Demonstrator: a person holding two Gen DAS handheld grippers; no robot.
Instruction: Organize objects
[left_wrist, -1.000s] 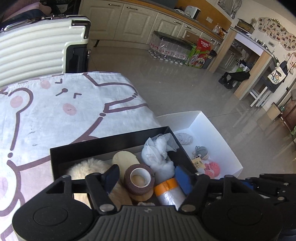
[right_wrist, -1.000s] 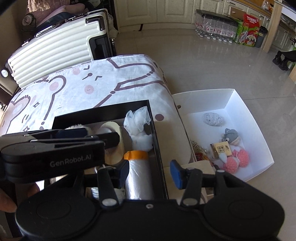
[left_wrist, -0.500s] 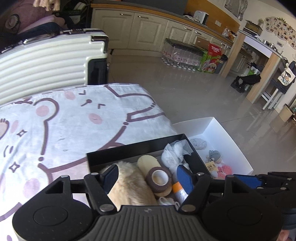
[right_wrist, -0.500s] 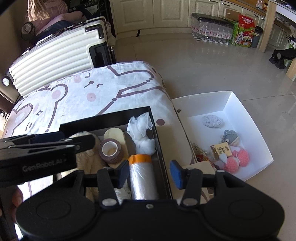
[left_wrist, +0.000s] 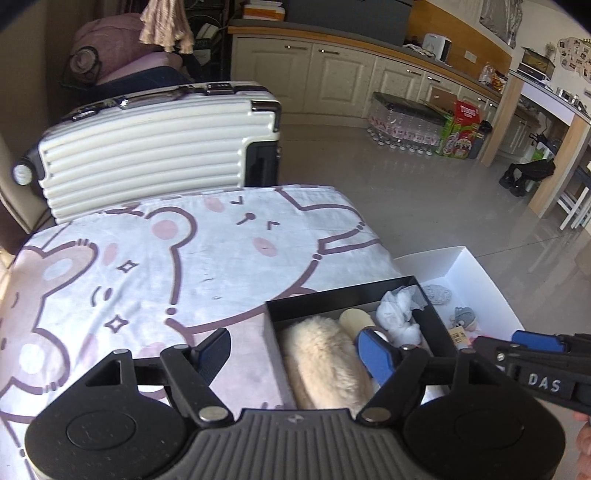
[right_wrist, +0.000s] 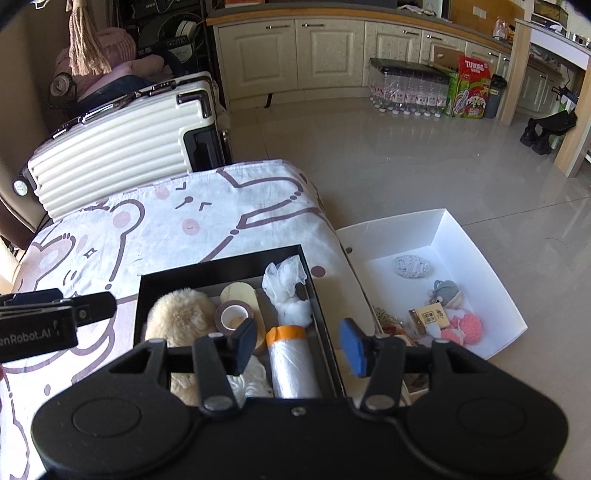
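A black box (right_wrist: 229, 258) sits on the bear-print bedsheet (right_wrist: 207, 206). Inside lie a cream fluffy piece (right_wrist: 181, 314), a brown tape roll (right_wrist: 234, 315), a white crumpled wad (right_wrist: 286, 284) and a roll of clear bags (right_wrist: 291, 365) with an orange band. My right gripper (right_wrist: 299, 345) hovers open above the bag roll, holding nothing. My left gripper (left_wrist: 293, 354) hangs over the box's left wall and the fluffy piece (left_wrist: 325, 358); its jaws are opening, with nothing gripped between them. A white box (right_wrist: 443, 236) on the floor holds small toys.
A cream ribbed suitcase (left_wrist: 155, 147) stands behind the bed. The tiled floor (right_wrist: 406, 158) stretches to kitchen cabinets, with packs of water bottles (right_wrist: 406, 88) and a red carton along them. In the white box lie a grey lump (right_wrist: 412, 266), a grey knitted toy and pink pompoms (right_wrist: 467, 326).
Both grippers have lifted and pulled back from the black box, so more bed and room shows. The left jaws have spread wider. The box contents stay put.
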